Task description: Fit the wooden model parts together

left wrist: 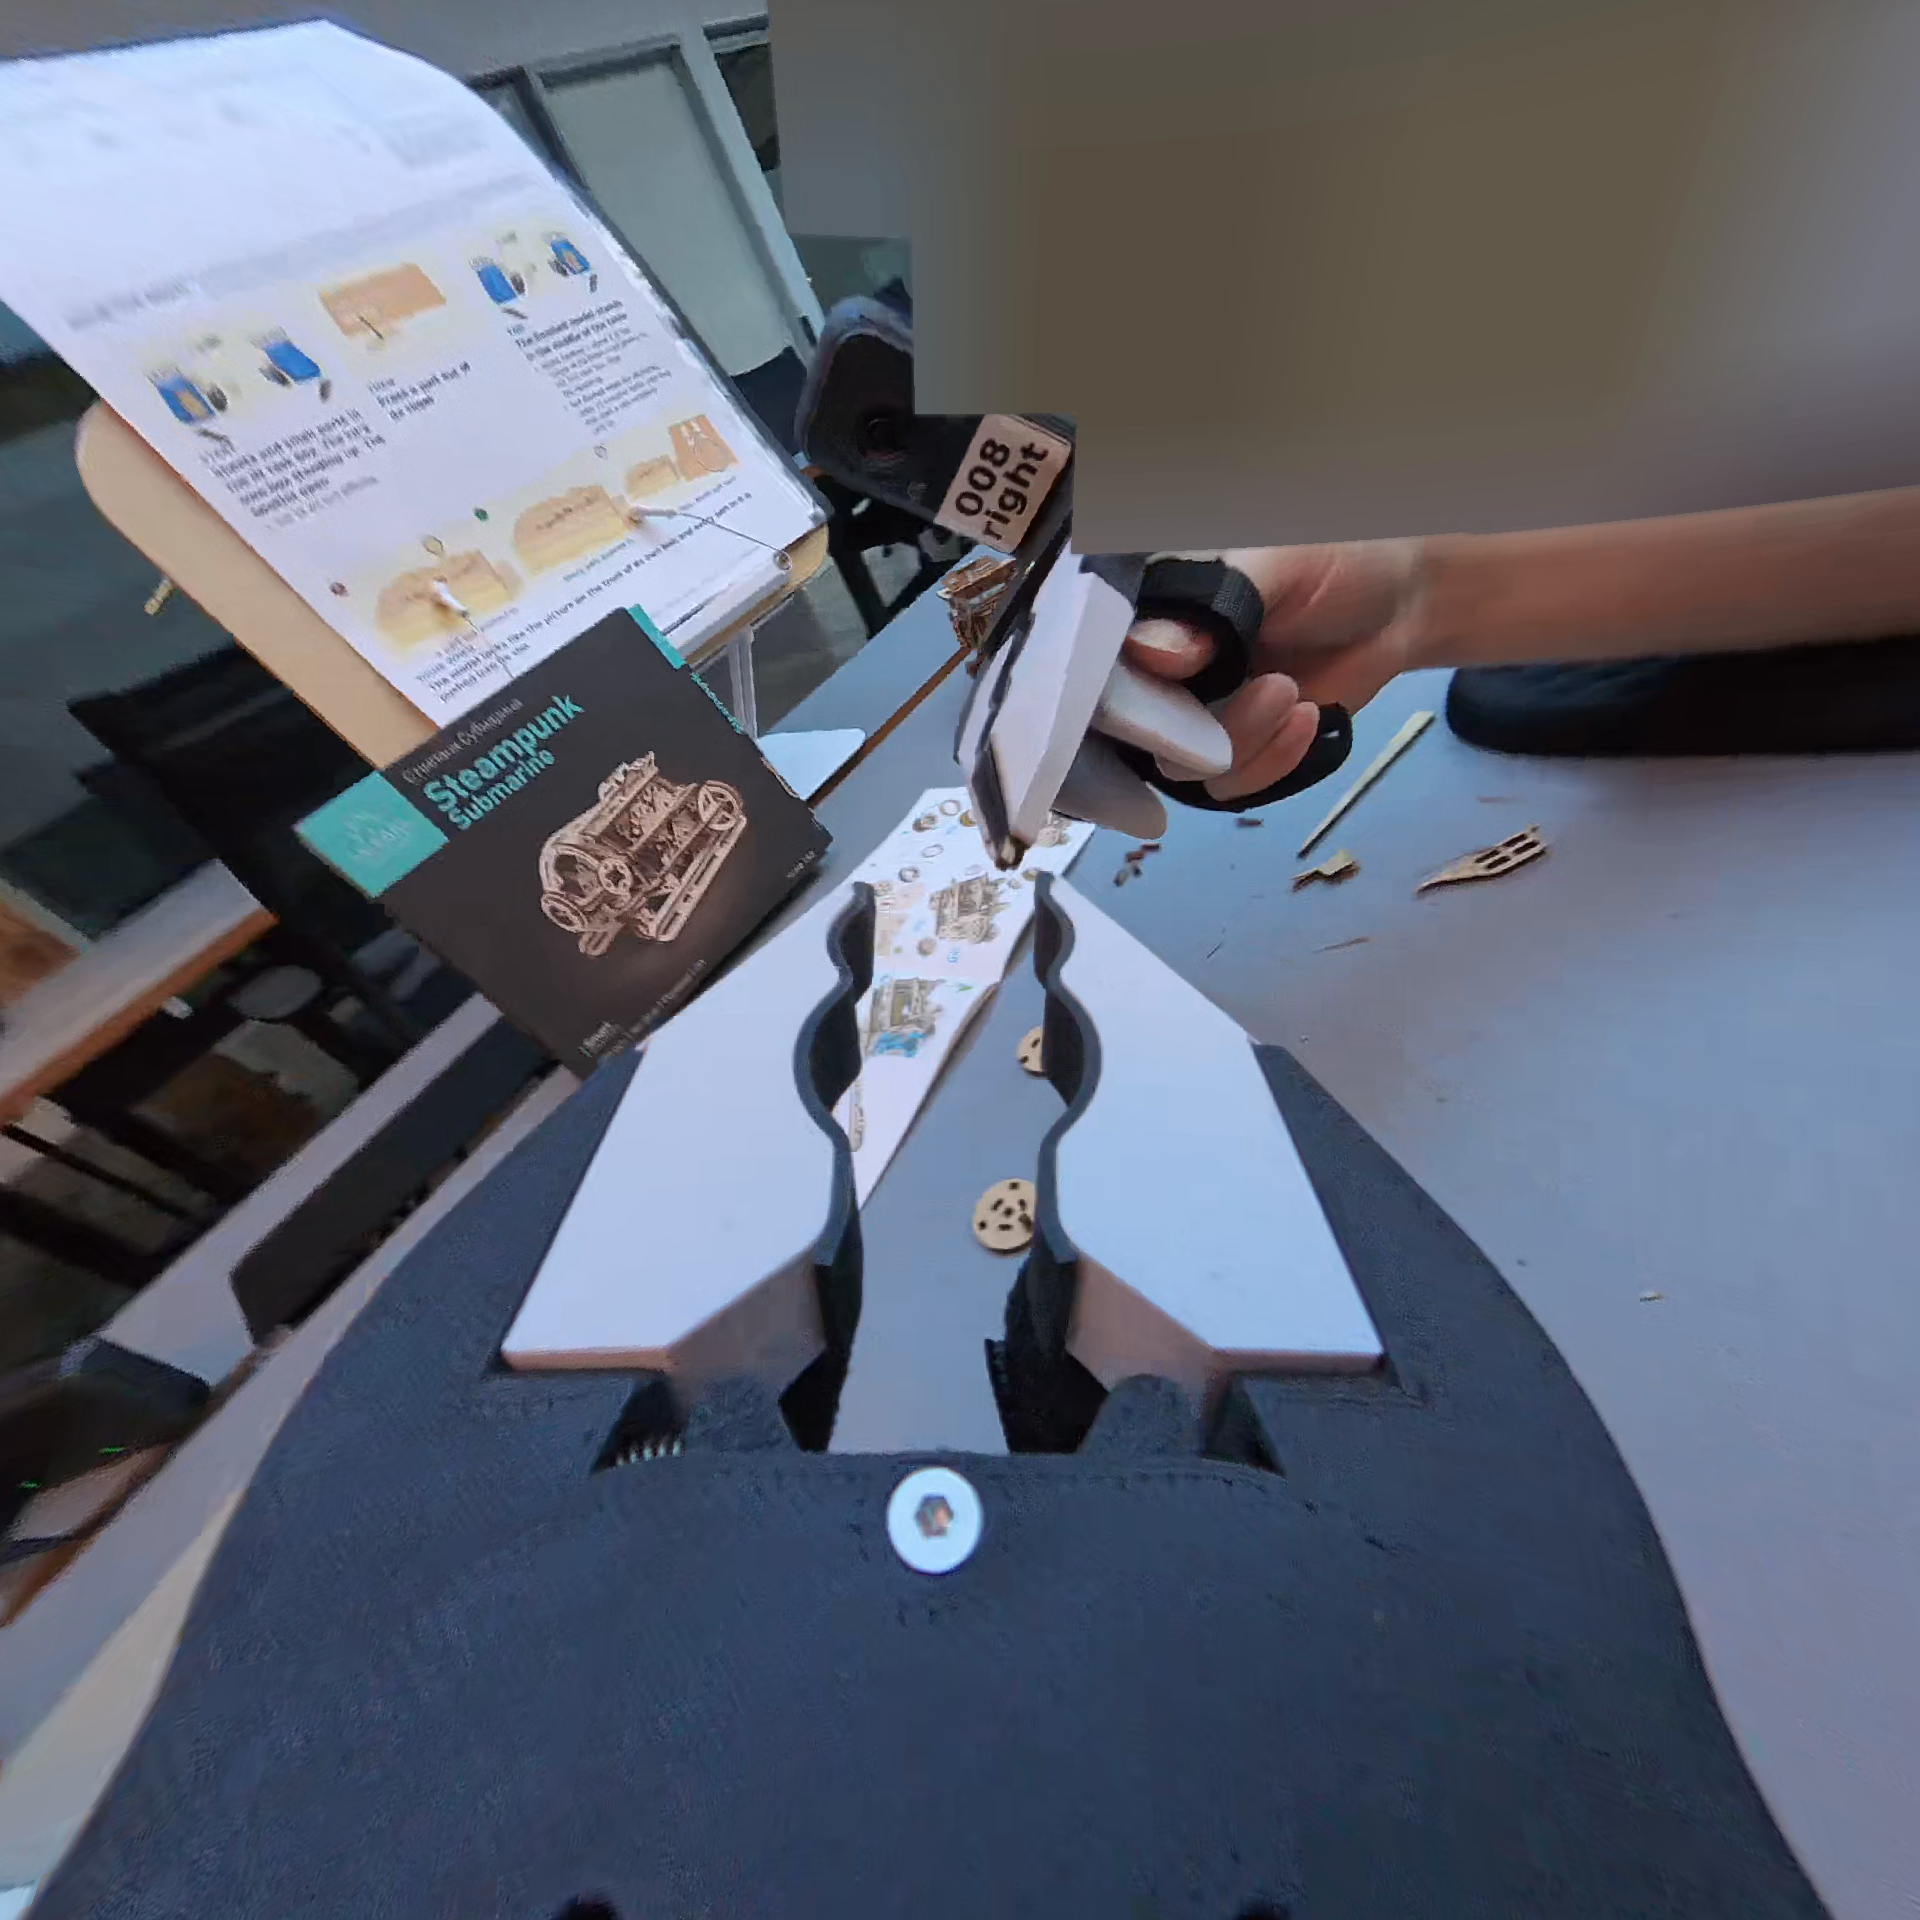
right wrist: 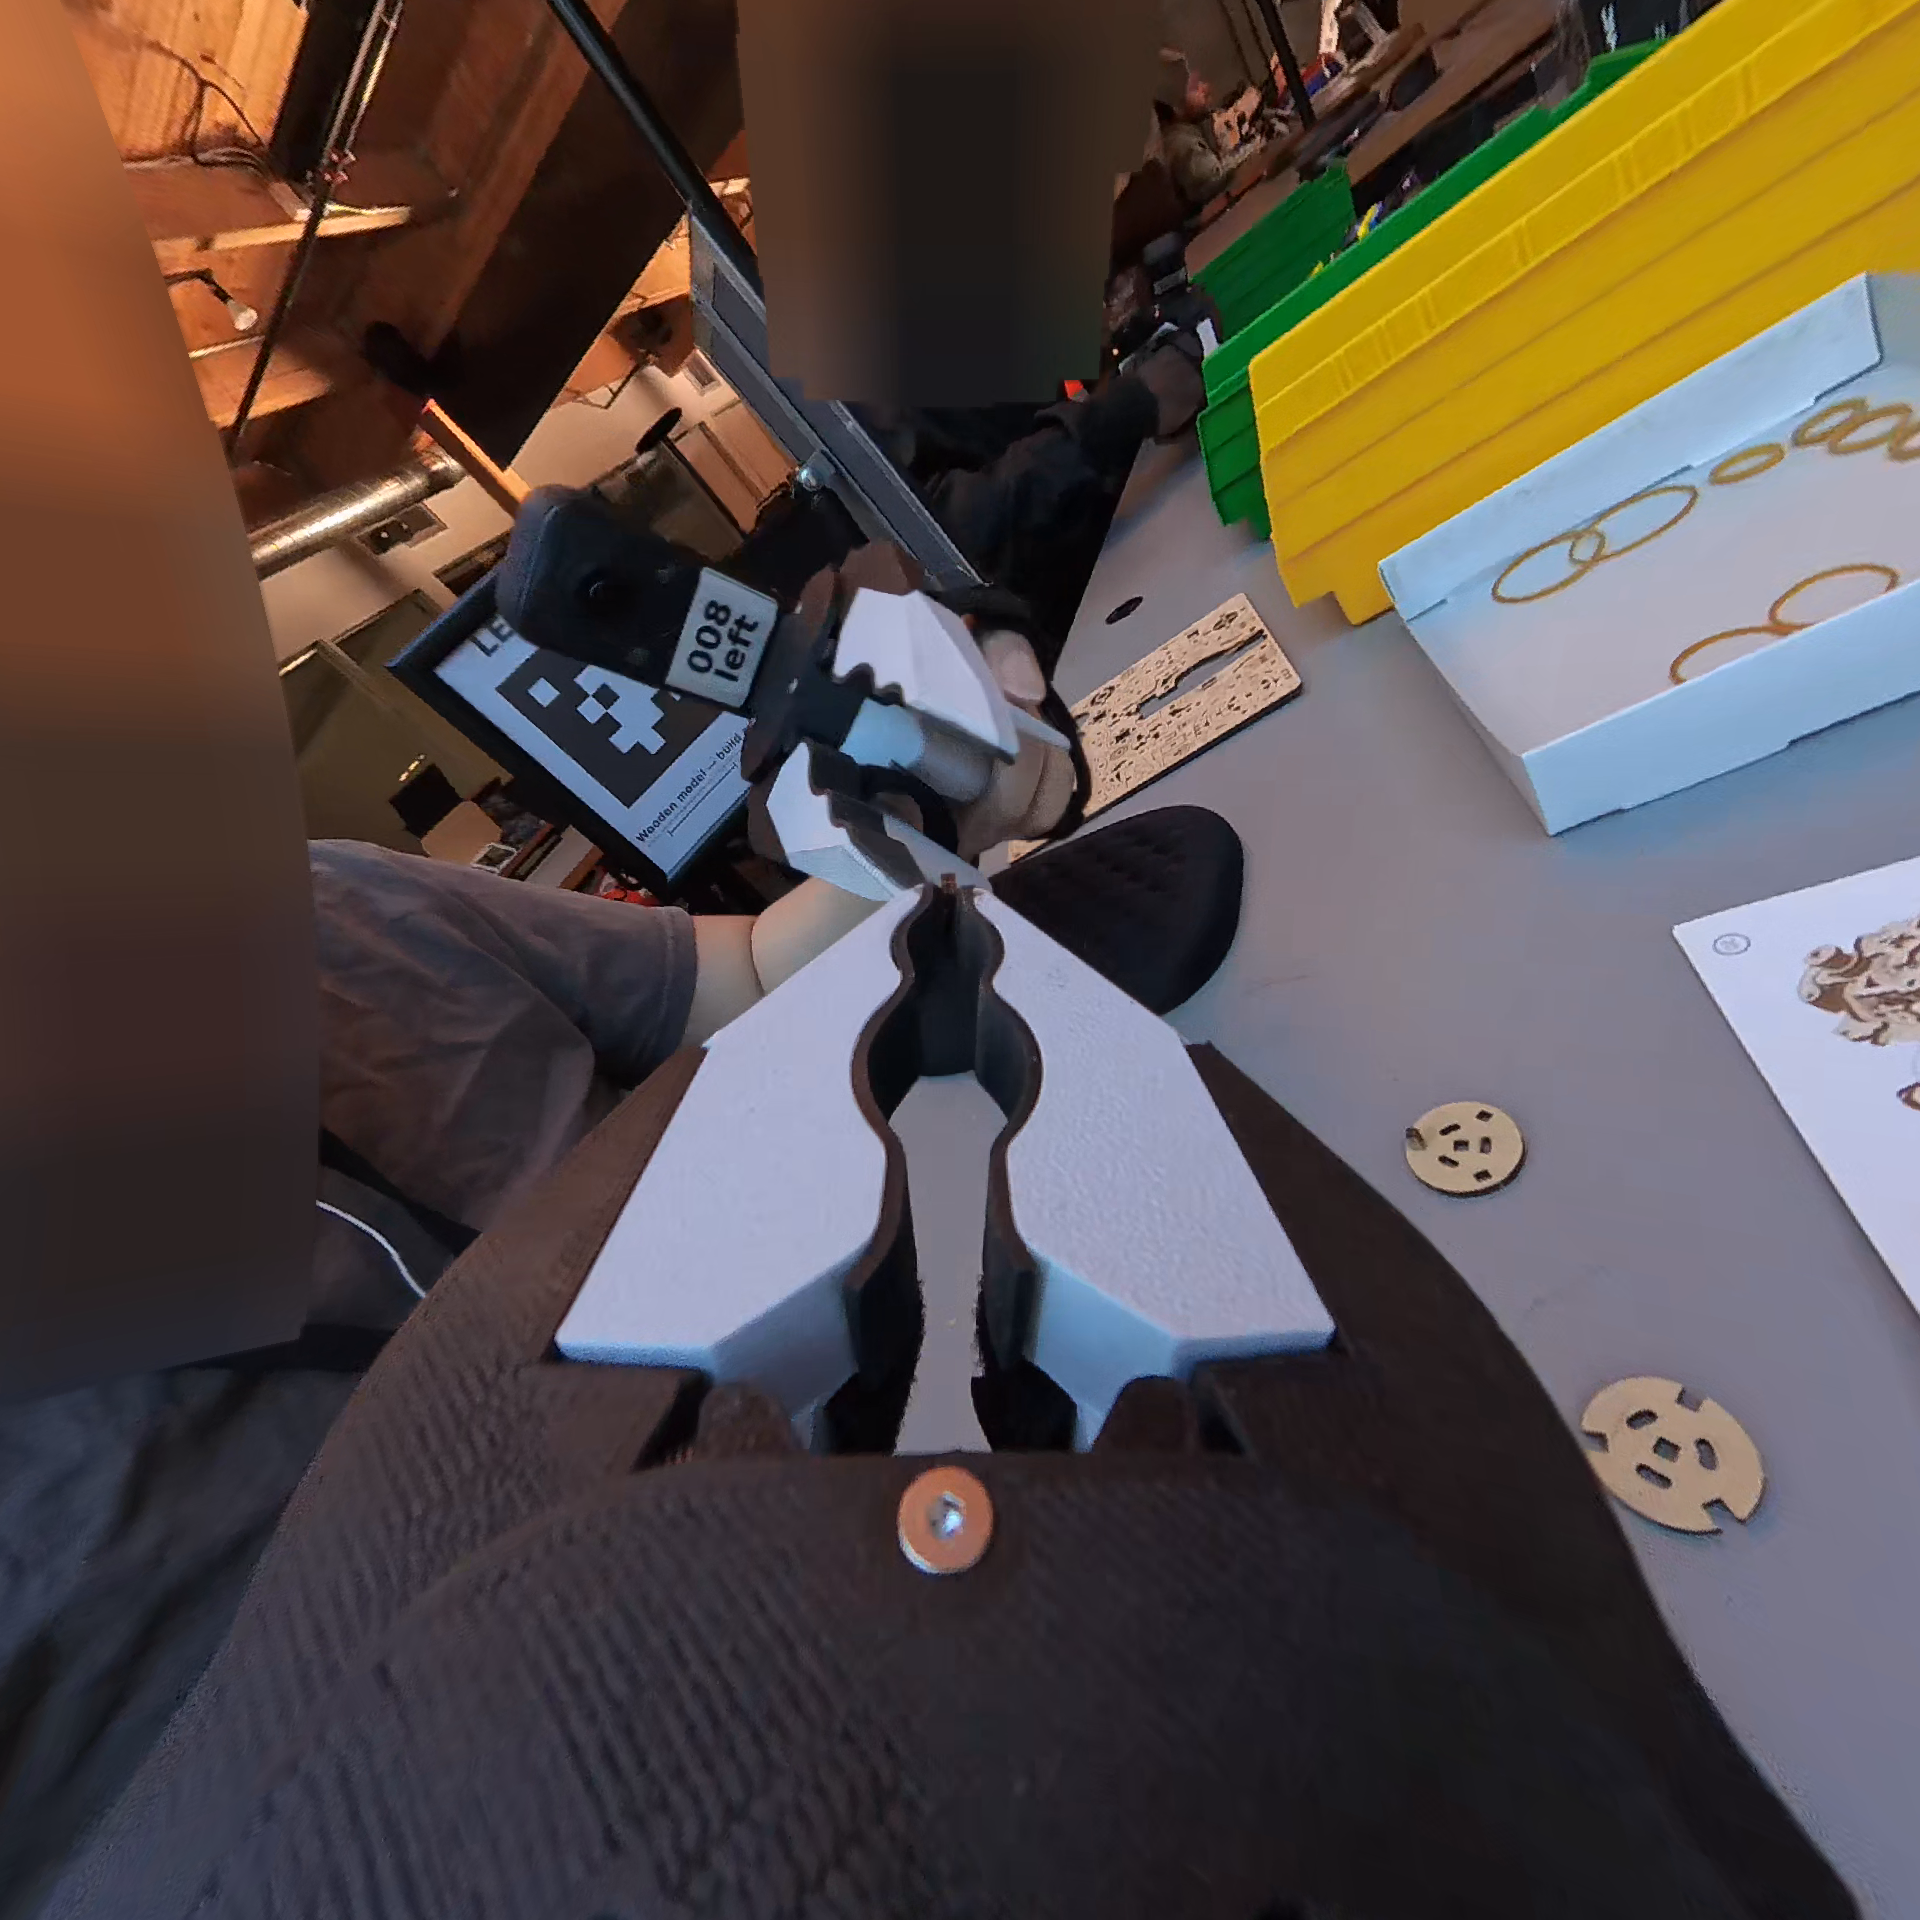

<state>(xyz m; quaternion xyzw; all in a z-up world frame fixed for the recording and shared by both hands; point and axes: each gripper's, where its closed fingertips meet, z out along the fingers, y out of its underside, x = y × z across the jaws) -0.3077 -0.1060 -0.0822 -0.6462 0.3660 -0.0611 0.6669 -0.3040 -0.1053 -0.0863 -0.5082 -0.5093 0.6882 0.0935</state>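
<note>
My right gripper (right wrist: 951,902) is shut on a tiny brown wooden peg (right wrist: 950,884) pinched at its tips. In the left wrist view the right gripper (left wrist: 1004,844) points down above the table, with the peg (left wrist: 1008,859) just beyond my left fingertips. My left gripper (left wrist: 951,900) is open and empty, jaws wide apart; it also shows in the right wrist view (right wrist: 914,779). Two round slotted wooden discs (left wrist: 1005,1214) (left wrist: 1029,1049) lie on the table under my left gripper. They also show to the right of my right gripper (right wrist: 1465,1148) (right wrist: 1671,1452).
A printed parts sheet (left wrist: 935,935) lies on the grey table (left wrist: 1558,1039). The model's dark box (left wrist: 561,842) and a stand with instruction pages (left wrist: 416,364) are at left. A punched wooden sheet (right wrist: 1184,675), a white tray of rings (right wrist: 1662,665), and yellow (right wrist: 1558,260) and green bins (right wrist: 1278,270) stand beyond. Wood scraps (left wrist: 1481,862) lie at right. Both grippers' tips are close together, under 4 cm apart.
</note>
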